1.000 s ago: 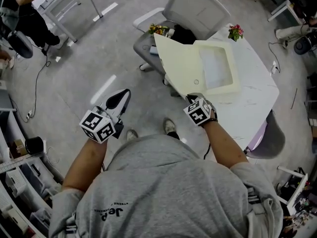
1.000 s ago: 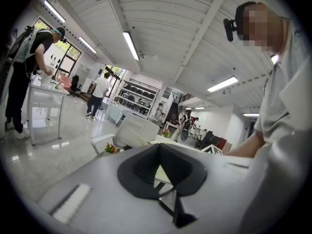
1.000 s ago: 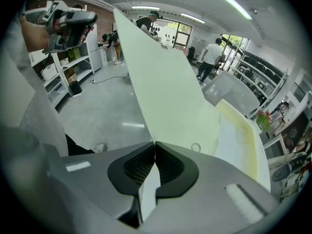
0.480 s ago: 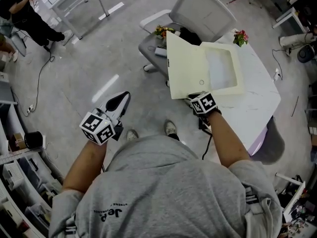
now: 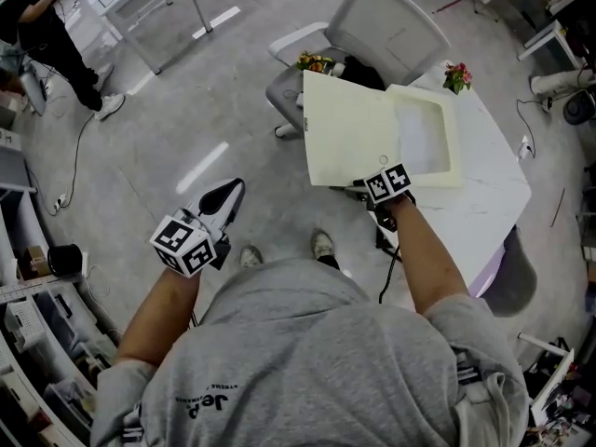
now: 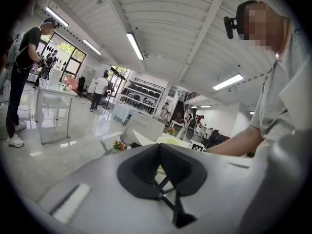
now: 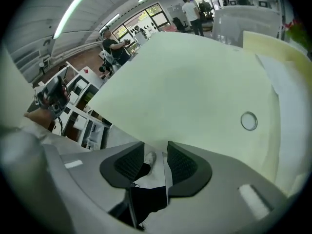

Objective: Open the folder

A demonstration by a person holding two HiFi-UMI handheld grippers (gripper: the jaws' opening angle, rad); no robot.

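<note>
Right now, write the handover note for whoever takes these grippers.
Folder: on the white table, cover swung left past the table edge.
Left gripper: shut, empty, held off to the side.
Right gripper: jaws have just been opening, nothing between them, at the folder's near edge.
Done: folder lies open.
Left: probably only drawing the right gripper clear.

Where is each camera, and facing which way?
Head view: on the head, steeply down at the folder on the table; forearms, left gripper, right gripper show.
Left gripper view: along its shut jaws, across the hall; torso shows.
Right gripper view: along its jaws, just opening, nothing between, at the folder.
Head and right gripper views share the folder.
</note>
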